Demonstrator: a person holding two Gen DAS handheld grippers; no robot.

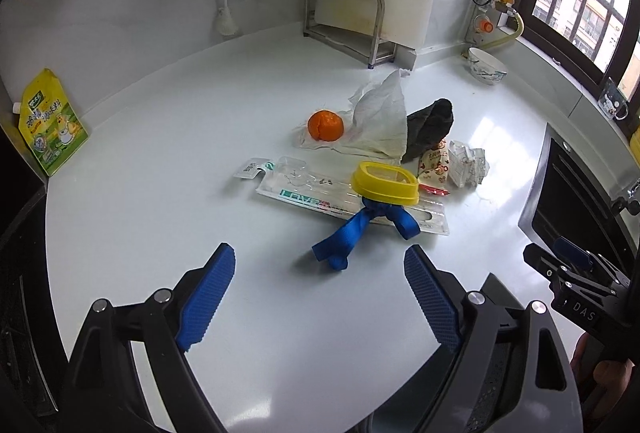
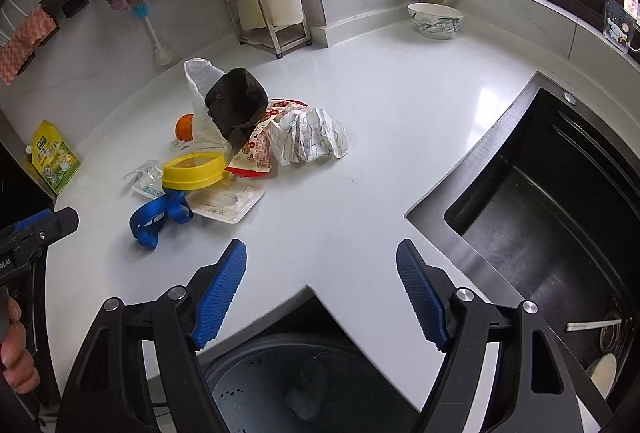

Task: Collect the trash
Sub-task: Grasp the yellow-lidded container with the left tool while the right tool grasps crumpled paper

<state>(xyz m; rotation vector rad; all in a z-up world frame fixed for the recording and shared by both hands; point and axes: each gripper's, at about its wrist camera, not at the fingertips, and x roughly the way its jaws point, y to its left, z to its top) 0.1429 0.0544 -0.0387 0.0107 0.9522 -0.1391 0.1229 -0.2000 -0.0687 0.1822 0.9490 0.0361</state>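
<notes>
A trash pile lies mid-counter: a blue strap (image 1: 352, 231) (image 2: 158, 215), yellow lid (image 1: 385, 183) (image 2: 195, 169), clear toothbrush package (image 1: 312, 189) (image 2: 226, 203), orange peel (image 1: 325, 125) (image 2: 185, 126), white tissue (image 1: 380, 117), black crumpled wrapper (image 1: 430, 127) (image 2: 236, 105), red snack wrapper (image 2: 258, 149) and crumpled paper (image 1: 468, 161) (image 2: 310, 141). My left gripper (image 1: 320, 265) is open and empty, just short of the strap. My right gripper (image 2: 320, 261) is open and empty above the counter's front edge, right of the pile. A grey bin (image 2: 304, 385) sits below it.
A black sink (image 2: 540, 225) (image 1: 576, 193) lies to the right. A bowl (image 2: 435, 20) (image 1: 487, 65) and a metal rack (image 1: 344, 21) (image 2: 266, 21) stand at the back. A yellow-green pouch (image 1: 52, 123) (image 2: 55, 157) leans at the far left.
</notes>
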